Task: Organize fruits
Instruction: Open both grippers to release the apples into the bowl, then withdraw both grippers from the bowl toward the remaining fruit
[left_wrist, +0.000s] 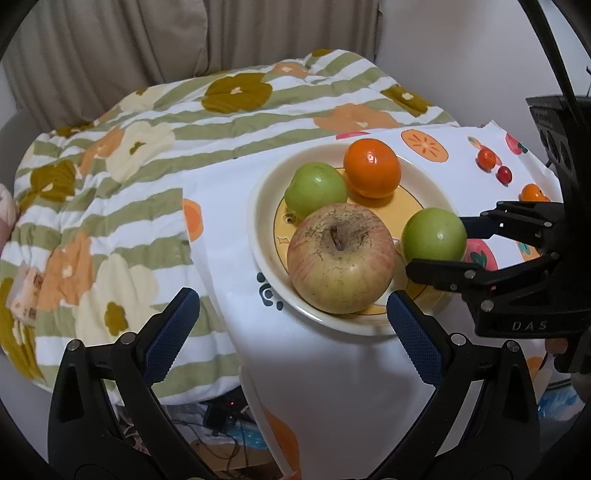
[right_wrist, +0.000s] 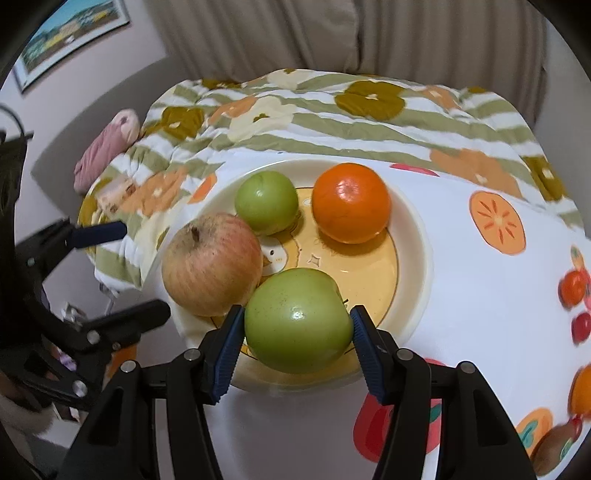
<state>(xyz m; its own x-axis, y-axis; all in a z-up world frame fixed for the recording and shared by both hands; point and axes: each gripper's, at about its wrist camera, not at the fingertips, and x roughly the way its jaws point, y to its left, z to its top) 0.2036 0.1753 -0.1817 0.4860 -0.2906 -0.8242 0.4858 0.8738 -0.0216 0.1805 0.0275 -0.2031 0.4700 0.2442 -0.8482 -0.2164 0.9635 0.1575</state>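
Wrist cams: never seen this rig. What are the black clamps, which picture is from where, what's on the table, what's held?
There is no robot arm here: a person holds a two-finger clamp in each hand, and each clamp carries a fisheye camera that looks forward along its own fingers.

The left wrist view shows the left gripper, open and holding nothing, just in front of the plate. The right gripper reaches in from the right side of that picture.

The right wrist view looks along the right gripper, whose blue pads sit on both sides of a green apple over the near part of the plate.

On the plate there are also a red-yellow apple, a smaller green apple and an orange. The plate stands on a white fruit-print cloth, with a striped flower blanket behind it.
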